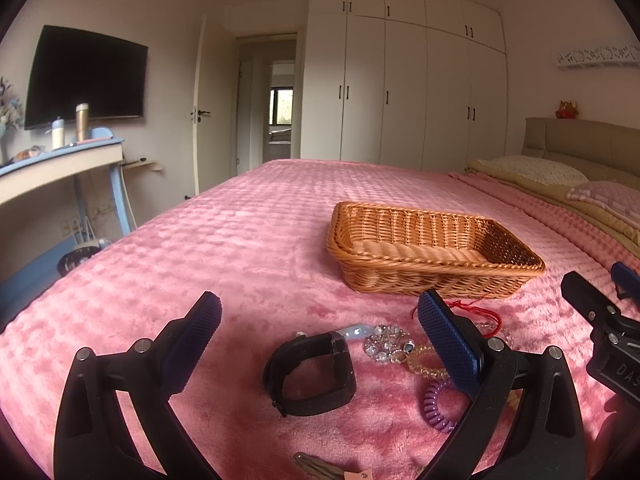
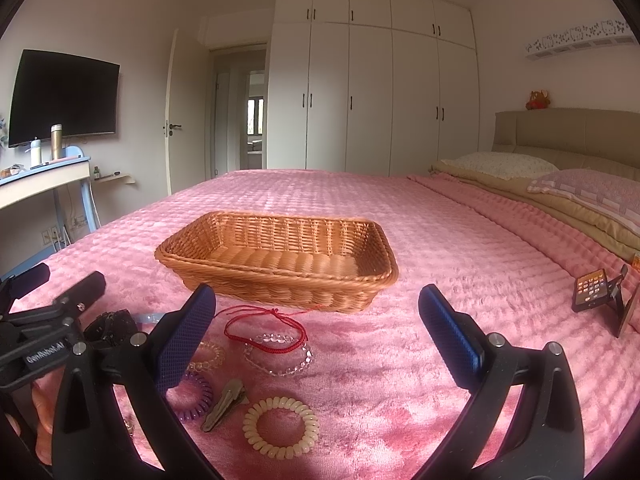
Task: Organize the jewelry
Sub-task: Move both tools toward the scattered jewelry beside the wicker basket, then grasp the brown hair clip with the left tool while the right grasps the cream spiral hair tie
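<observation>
A wicker basket point(image 1: 432, 254) point(image 2: 280, 260) sits on the pink bedspread, with nothing visible inside. In front of it lies loose jewelry. In the left wrist view my open left gripper point(image 1: 320, 316) hovers over a black watch point(image 1: 312, 376), a crystal brooch point(image 1: 386, 344), a yellow bead bracelet point(image 1: 424, 364) and a purple coil tie point(image 1: 436, 404). In the right wrist view my open right gripper point(image 2: 316, 308) is above a red cord bracelet point(image 2: 264, 328), a clear bead bracelet point(image 2: 280, 356), a cream coil tie point(image 2: 282, 428) and a hair clip point(image 2: 224, 404).
A phone on a stand point(image 2: 596, 292) is at the right on the bed. Pillows point(image 2: 500, 164) lie by the headboard. A desk point(image 1: 60, 168) stands left of the bed. The left gripper shows at the left of the right wrist view point(image 2: 44, 292).
</observation>
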### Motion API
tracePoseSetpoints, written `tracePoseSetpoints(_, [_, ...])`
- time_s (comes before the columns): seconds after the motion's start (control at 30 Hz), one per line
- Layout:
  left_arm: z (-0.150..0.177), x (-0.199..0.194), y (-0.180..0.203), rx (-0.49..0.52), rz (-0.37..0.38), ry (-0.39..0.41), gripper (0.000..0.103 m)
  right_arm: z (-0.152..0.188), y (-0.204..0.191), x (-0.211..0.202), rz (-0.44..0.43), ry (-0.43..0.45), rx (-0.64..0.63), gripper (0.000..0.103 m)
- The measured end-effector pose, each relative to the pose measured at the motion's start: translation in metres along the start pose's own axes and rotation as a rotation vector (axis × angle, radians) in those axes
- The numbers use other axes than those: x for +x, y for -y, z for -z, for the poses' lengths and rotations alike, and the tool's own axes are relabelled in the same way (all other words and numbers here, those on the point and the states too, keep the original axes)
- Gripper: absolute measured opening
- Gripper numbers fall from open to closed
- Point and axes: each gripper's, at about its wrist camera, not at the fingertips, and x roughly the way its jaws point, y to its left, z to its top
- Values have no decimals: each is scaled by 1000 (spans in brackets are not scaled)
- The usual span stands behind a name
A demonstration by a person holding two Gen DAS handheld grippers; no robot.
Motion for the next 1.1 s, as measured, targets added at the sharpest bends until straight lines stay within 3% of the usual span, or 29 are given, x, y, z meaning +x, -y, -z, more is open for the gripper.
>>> tracePoseSetpoints(0.27, [1, 3, -15, -84, 61, -35, 96, 4, 12, 8, 56, -43, 35, 97])
tracePoseSetpoints(0.4, [2, -7, -23, -61, 111, -75, 89, 10, 22, 12, 46, -99, 54, 95])
tracePoseSetpoints(0.53, [4, -33, -46, -101, 166, -108, 89, 16, 23, 12, 18, -141, 49, 78])
tracePoseSetpoints(0.6, [4, -39, -59, -108, 184, -178, 88, 19, 24, 10, -7, -163, 44, 70])
tracePoseSetpoints(0.73, [8, -41, -69, -104, 217, -296, 72, 22, 23, 5, -39, -210, 48, 52])
tracePoseSetpoints(0.83, [18, -38, -66, -126, 274, -388, 54, 24, 27, -2, -53, -254, 53, 37])
tracePoseSetpoints(1.0, [38, -26, -46, -126, 341, -481, 53, 32, 32, -13, -81, -313, 34, 37])
tracePoseSetpoints(1.1, [48, -13, -38, -141, 337, -548, 53, 38, 30, -11, -108, -371, 8, 37])
